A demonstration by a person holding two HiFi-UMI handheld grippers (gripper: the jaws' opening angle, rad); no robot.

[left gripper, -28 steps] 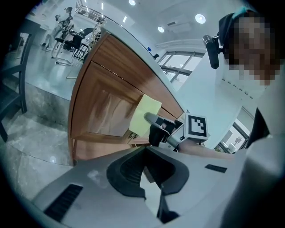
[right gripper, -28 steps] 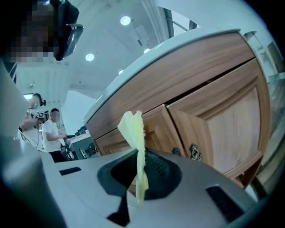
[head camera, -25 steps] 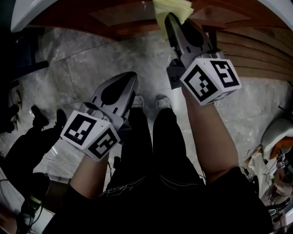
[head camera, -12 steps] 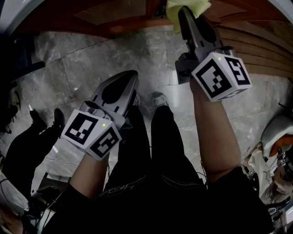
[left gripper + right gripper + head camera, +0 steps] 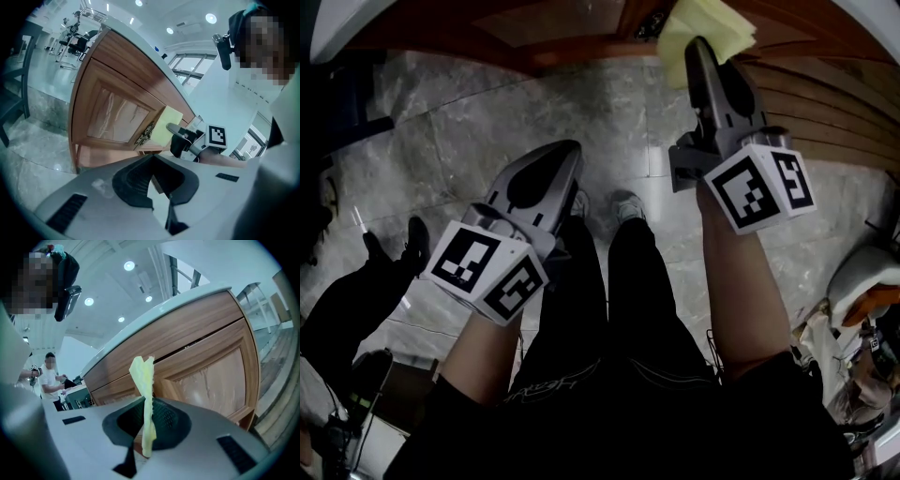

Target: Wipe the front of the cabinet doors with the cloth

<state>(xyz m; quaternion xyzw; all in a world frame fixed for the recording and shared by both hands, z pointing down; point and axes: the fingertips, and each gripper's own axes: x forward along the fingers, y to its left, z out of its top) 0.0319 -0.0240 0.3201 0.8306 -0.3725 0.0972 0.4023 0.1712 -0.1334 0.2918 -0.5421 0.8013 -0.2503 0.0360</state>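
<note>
The wooden cabinet doors (image 5: 546, 26) run along the top of the head view, under a white counter edge. A folded yellow cloth (image 5: 705, 36) is pressed against them at the upper right, with my right gripper (image 5: 701, 49) shut on it. In the right gripper view the cloth (image 5: 144, 380) stands upright between the jaws, in front of a panelled door (image 5: 213, 376). My left gripper (image 5: 566, 157) hangs lower over the floor, shut and with nothing in it, away from the cabinet. The left gripper view shows the door (image 5: 117, 112), the cloth (image 5: 167, 125) and the right gripper (image 5: 174, 129).
Grey marble floor (image 5: 469, 122) lies below the cabinet. A slatted wooden panel (image 5: 825, 103) is at the right. My legs and shoes (image 5: 623, 206) are in the middle. Someone else's dark shoes (image 5: 394, 246) are at the left. A person in a white shirt (image 5: 48, 376) stands far off.
My right gripper has slid the yellow cloth to the right along the cabinet front. The left gripper has stayed where it was.
</note>
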